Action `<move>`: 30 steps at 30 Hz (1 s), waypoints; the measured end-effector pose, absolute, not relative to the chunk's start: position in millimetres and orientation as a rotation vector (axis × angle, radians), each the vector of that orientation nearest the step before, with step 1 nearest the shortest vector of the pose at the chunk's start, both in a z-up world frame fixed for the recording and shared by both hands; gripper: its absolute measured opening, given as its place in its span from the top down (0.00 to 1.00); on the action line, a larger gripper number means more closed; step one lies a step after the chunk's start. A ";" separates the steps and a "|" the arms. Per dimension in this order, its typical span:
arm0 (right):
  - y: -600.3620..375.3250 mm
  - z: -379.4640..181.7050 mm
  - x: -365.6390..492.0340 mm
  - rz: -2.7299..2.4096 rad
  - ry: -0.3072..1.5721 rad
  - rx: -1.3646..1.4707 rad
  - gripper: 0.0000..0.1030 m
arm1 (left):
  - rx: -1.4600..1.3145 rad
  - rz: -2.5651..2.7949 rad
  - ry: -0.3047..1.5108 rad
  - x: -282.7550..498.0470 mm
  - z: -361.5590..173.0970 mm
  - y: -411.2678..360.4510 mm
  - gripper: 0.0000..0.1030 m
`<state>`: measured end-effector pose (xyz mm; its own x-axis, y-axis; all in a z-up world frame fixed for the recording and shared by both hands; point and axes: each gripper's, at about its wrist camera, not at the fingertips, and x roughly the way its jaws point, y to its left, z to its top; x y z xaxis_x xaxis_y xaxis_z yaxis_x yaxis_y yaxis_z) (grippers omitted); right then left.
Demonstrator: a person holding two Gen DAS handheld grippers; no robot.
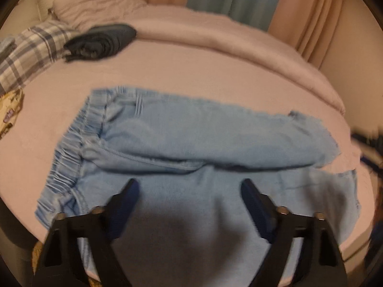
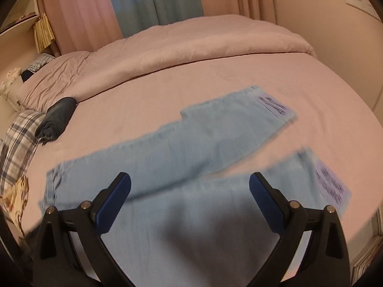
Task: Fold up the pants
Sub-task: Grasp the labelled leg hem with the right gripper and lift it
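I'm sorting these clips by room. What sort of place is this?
Most likely a bedroom. The light blue pants lie spread on a bed with a pink sheet, a plaid pillow sits at its head, and pink and blue curtains hang behind it.

Your left-wrist view is motion-smeared: the light blue denim pants [image 1: 191, 138] lose their near edge behind your left gripper [image 1: 189, 186], and something dark at the far right edge [image 1: 368, 148] is unreadable. In your right-wrist view, the dark print on the pale cuff patches [image 2: 273, 104] blurs beyond reading.
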<state>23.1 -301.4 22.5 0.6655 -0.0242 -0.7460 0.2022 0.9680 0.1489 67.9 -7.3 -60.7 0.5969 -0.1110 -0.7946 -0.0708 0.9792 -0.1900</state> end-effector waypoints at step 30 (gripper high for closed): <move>-321.0 -0.2 -41.5 0.062 0.623 0.419 0.94 | -0.445 -0.111 0.910 55.0 -45.2 17.4 0.25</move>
